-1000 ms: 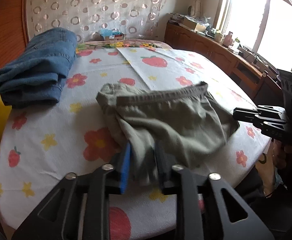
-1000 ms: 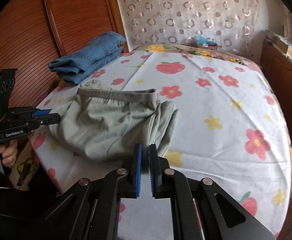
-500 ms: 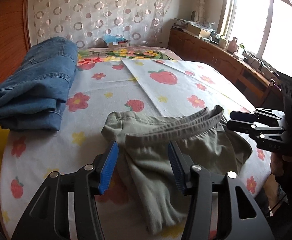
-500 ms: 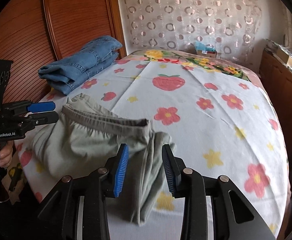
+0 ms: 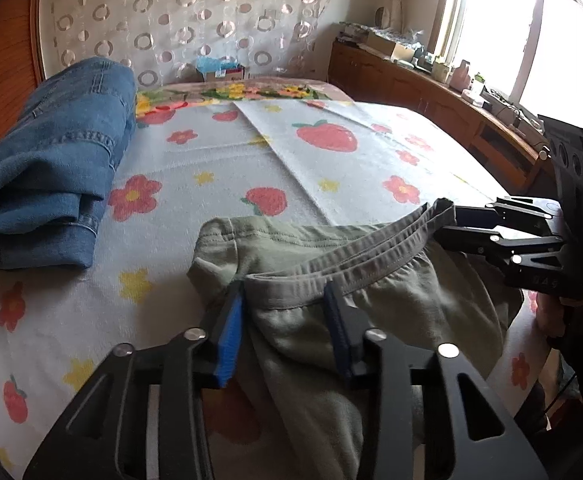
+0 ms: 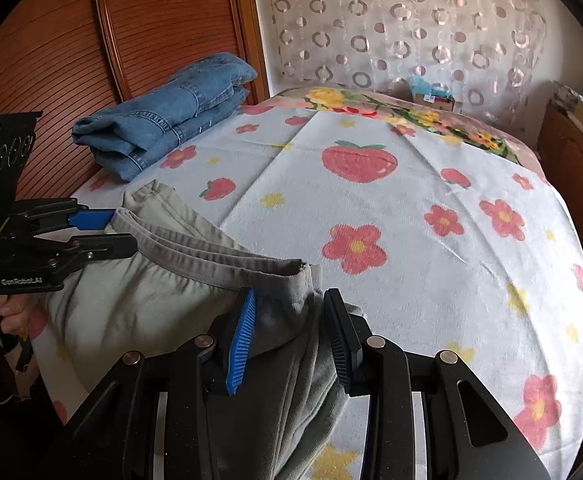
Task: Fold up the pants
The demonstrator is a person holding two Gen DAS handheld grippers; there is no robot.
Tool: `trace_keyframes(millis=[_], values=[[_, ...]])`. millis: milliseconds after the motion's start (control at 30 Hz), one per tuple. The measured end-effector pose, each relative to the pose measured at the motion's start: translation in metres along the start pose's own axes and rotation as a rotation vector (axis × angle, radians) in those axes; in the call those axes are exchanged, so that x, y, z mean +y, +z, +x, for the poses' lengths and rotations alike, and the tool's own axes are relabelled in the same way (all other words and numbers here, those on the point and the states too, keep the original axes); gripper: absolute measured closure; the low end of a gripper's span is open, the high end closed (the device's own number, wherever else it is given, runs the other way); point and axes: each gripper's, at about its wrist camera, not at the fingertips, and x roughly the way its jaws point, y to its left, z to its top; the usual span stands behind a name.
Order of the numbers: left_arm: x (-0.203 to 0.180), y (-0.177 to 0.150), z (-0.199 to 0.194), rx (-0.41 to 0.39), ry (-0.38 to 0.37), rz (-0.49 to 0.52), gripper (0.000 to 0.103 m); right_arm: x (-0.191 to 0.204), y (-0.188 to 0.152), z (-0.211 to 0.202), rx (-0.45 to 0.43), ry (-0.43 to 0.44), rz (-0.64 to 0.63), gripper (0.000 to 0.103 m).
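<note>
Olive pants [image 5: 391, 304] on bedspread [image 5: 351, 160]; left gripper [image 5: 283, 316] and right gripper [image 6: 289, 320] each straddle waistband, jaws just closing, not yet clamped.

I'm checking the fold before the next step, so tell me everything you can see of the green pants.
The green pants are soft, olive-grey knit cloth with a stitched elastic waistband. They lie rumpled near the front edge of the flowered tablecloth, lower part hanging off it. The left gripper and right gripper each straddle one waistband end, jaws just closing, cloth between them; whether the pads press is unclear. The folded jeans lie apart.
</note>
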Motion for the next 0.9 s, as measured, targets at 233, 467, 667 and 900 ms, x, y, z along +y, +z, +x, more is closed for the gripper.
trace_keyframes(millis=[233,467,667,900], values=[[-0.005,0.005,-0.024,-0.090,-0.002,0.023,0.086,0.004,0.002,-0.008,-0.021,-0.015,-0.017,0.096],[-0.005,0.019,-0.026,-0.119,0.011,0.005,0.087,0.006,0.007,-0.018,-0.090,-0.057,0.010,0.097],[-0.004,0.022,-0.008,-0.081,0.037,0.013,0.087,0.012,0.009,-0.001,-0.041,-0.106,0.007,0.097],[-0.002,0.015,0.000,-0.031,0.054,0.013,0.086,0.008,0.012,0.002,-0.016,-0.088,0.024,0.097]])
